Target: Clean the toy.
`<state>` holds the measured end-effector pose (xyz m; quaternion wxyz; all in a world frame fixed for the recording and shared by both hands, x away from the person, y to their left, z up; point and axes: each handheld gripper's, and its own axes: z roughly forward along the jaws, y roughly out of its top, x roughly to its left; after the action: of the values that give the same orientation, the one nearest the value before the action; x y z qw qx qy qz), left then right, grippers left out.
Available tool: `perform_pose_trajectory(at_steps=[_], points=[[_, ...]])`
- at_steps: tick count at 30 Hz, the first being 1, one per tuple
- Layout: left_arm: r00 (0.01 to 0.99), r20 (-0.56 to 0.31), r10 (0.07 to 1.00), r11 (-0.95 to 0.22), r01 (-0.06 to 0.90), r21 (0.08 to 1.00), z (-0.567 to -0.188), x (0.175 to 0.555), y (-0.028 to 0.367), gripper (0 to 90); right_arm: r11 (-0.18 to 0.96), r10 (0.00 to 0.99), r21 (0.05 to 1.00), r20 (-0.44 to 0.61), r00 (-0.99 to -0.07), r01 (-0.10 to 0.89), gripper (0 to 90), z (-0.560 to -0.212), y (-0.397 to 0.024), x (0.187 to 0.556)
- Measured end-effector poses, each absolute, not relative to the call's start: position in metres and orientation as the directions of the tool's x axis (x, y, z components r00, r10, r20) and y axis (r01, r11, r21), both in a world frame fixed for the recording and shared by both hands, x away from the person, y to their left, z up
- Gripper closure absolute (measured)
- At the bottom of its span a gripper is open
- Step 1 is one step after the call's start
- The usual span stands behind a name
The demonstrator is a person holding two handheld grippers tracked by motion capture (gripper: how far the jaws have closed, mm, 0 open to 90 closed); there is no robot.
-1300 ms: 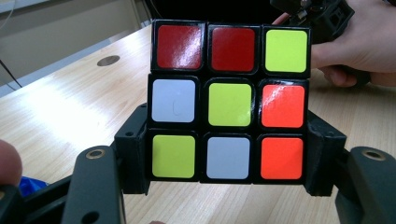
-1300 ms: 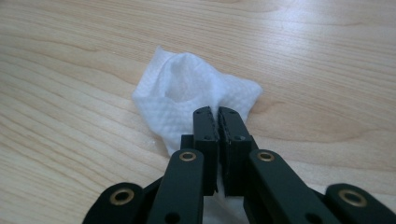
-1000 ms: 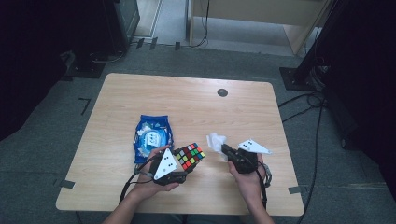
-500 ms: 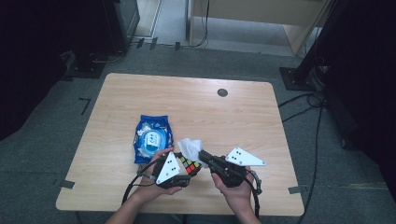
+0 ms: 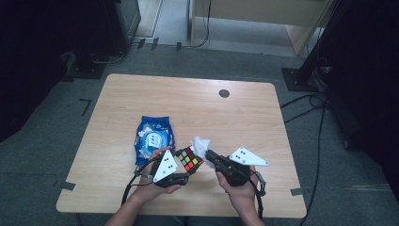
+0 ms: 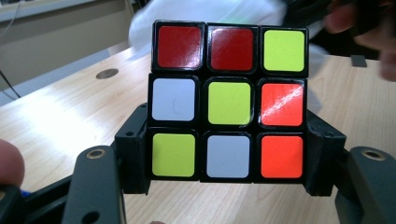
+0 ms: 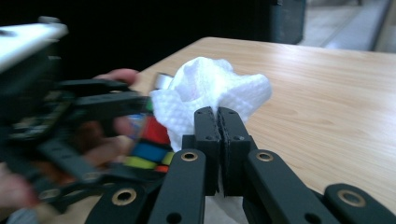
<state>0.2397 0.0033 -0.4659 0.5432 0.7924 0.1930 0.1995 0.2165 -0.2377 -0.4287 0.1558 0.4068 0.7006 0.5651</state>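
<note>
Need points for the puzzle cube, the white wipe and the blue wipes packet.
puzzle cube (image 6: 229, 102): left gripper view, yellow centre tile of the facing side.
white wipe (image 7: 210, 86): right gripper view, crumpled bulge above the shut fingers.
blue wipes packet (image 5: 153, 139): high view, pale label in the middle of the pack.

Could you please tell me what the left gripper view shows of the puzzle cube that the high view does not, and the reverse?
Left gripper view: the cube face square by square, with two dark red and a yellow on top, clamped between the left gripper jaws. High view: the blue wipes pack beside it and the right gripper pinching a white wipe. Both: the cube, the wipe and the wooden table.
</note>
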Motion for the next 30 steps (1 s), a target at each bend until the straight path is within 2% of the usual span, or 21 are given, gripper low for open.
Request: perform_pose_trajectory(at_steps=[5, 11, 14, 20, 26, 30], points=[[0.856, 0.106, 0.506, -0.34, 0.085, 0.936, -0.467, 0.236, -0.002, 34.0, 0.053, 0.708, 0.94, 0.204, -0.676, 0.338, 88.9, -0.419, -0.224, 0.206], [0.862, 0.116, 0.494, -0.341, 0.069, 0.938, -0.465, 0.233, -0.004, 34.0, 0.029, 0.741, 0.935, 0.218, -0.636, 0.353, 88.8, -0.425, -0.232, 0.213], [0.858, 0.11, 0.502, -0.334, 0.075, 0.94, -0.464, 0.235, -0.001, 34.0, 0.066, 0.782, 0.93, 0.178, -0.597, 0.363, 88.8, -0.435, -0.239, 0.22], [0.849, 0.081, 0.522, -0.298, 0.093, 0.95, -0.46, 0.239, 0.007, 34.0, 0.036, 0.866, 0.882, 0.207, -0.455, 0.469, 88.7, -0.458, -0.272, 0.243], [0.842, 0.059, 0.537, -0.297, 0.123, 0.947, -0.463, 0.243, 0.009, 34.0, 0.069, 0.934, 0.874, 0.112, -0.339, 0.481, 88.6, -0.47, -0.297, 0.255], [0.836, 0.057, 0.546, -0.299, 0.131, 0.945, -0.465, 0.245, 0.01, 34.0, 0.056, 0.954, 0.865, 0.102, -0.283, 0.499, 86.9, -0.476, -0.311, 0.26]])
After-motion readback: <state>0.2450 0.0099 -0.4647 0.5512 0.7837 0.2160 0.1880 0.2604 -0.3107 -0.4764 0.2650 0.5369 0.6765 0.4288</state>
